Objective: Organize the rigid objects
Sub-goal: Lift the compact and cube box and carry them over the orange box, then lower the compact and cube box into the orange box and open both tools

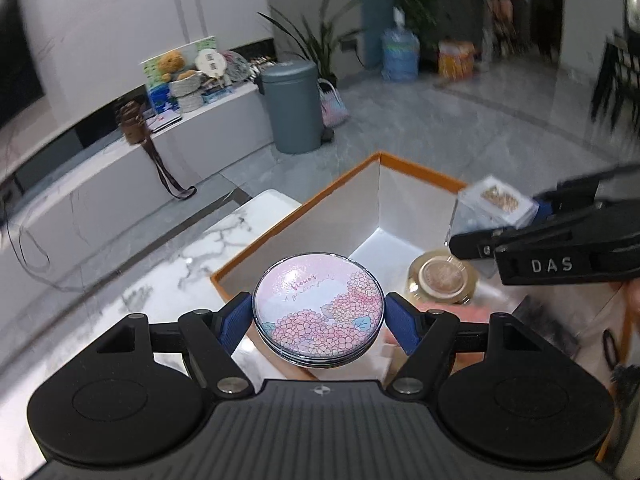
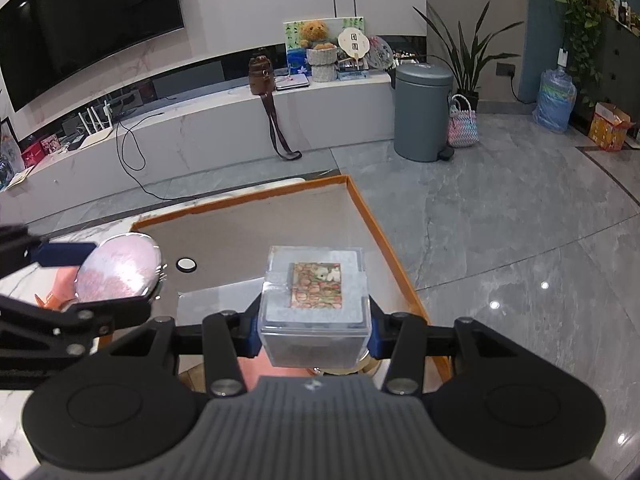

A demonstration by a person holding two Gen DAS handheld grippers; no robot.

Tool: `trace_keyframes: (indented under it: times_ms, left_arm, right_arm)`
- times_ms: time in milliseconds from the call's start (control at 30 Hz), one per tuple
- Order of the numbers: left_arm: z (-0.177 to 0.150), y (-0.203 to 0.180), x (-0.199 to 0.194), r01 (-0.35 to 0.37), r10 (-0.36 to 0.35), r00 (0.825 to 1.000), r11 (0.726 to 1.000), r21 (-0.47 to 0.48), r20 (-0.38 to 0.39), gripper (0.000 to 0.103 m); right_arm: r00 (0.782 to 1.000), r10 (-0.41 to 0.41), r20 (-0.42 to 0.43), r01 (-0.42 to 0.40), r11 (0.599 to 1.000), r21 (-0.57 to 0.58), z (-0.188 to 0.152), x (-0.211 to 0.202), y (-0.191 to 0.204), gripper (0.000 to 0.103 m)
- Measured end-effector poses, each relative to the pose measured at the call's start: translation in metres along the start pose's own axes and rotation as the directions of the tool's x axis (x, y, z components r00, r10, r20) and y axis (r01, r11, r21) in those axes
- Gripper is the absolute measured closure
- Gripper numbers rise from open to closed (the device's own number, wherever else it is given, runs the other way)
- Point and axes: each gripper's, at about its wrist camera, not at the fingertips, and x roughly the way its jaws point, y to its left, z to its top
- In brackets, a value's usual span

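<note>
My left gripper (image 1: 319,322) is shut on a round pink flower-printed compact (image 1: 319,305), held level above the near left wall of an orange-rimmed box (image 1: 420,170). My right gripper (image 2: 314,330) is shut on a clear plastic cube box (image 2: 316,300) with a printed picture on top, held over the same orange-rimmed box (image 2: 360,200). The cube (image 1: 496,206) and right gripper show at the right of the left wrist view. The compact (image 2: 118,270) shows at the left of the right wrist view. A gold-lidded jar (image 1: 442,276) sits inside the box.
The box stands on a white marble table (image 1: 168,272). A small round white item (image 2: 186,265) lies on the box floor. Pink and dark flat items (image 1: 536,320) lie in the box. Beyond are a grey bin (image 2: 422,112), a low TV bench (image 2: 200,128) and tiled floor.
</note>
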Motion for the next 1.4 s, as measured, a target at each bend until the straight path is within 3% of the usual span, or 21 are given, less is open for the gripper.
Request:
trace_keyframes:
  times_ms: [233,533,1000,1400]
  left_arm:
    - [0.010,-0.019,0.026,-0.027,0.050,0.995,0.971,0.239,-0.090,0.020]
    - [0.009,-0.035,0.051,0.037,0.066,0.979,0.874,0.485,-0.193,0.020]
    - [0.003,-0.038,0.076,0.137,0.041,0.952,0.830,0.541,-0.304,0.020]
    - [0.002,-0.035,0.089,0.169,0.040,0.935,0.822,0.544,-0.352,0.020]
  right_arm:
    - [1.000,0.014,-0.007,-0.013,0.998,0.065,0.004,0.016,-0.001,0.056]
    - [1.000,0.016,-0.006,-0.015,0.991,0.135,0.011,0.038,0.002,0.056]
    - [0.997,0.064,-0.039,-0.054,0.977,0.206,0.017,0.075,0.012,0.056]
    - [0.990,0.093,-0.103,-0.067,0.970,0.234,0.013,0.105,0.014,0.056]
